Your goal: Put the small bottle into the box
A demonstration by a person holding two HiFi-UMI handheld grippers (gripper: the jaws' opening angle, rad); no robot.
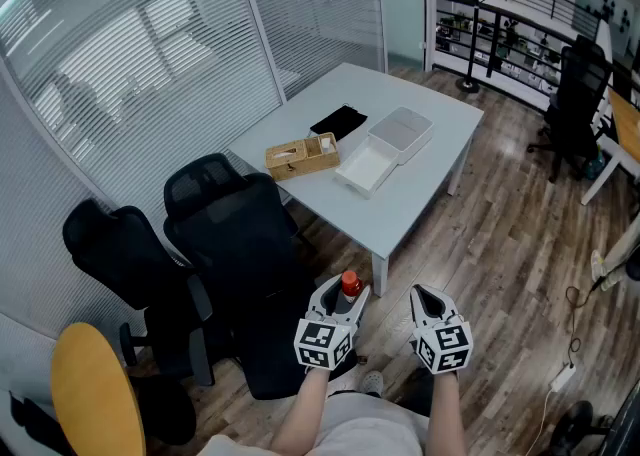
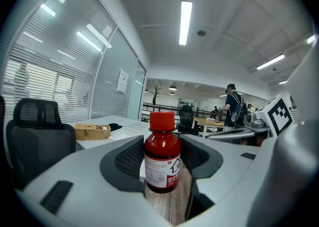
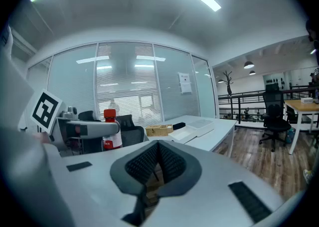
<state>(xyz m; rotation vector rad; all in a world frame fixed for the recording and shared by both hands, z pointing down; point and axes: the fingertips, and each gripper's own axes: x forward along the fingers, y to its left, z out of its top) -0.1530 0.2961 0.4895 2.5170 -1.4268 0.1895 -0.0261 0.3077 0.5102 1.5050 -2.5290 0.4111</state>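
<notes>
Left gripper view: left claw [image 2: 163, 169] clamps small bottle [image 2: 162, 151]; right claw [image 3: 158, 164] closed, empty; bottle may slip on long carry to table [image 1: 420, 184]

The bottle [image 2: 162, 154] is glossy dark red, with a smooth plastic cap [image 2: 162, 120] and a paper label [image 2: 160, 173]. The left tool [image 1: 343, 309] and right tool [image 1: 428, 306] have matt pale grey plastic shells. Their pads [image 2: 130, 159] are black and rough-ribbed. The tabletop [image 1: 420, 184] is smooth and matt. The white box [image 1: 400, 132] looks plastic, the wooden box [image 1: 301, 156] bare and light. The floor [image 1: 510, 234] is faintly shiny wood planks.
</notes>
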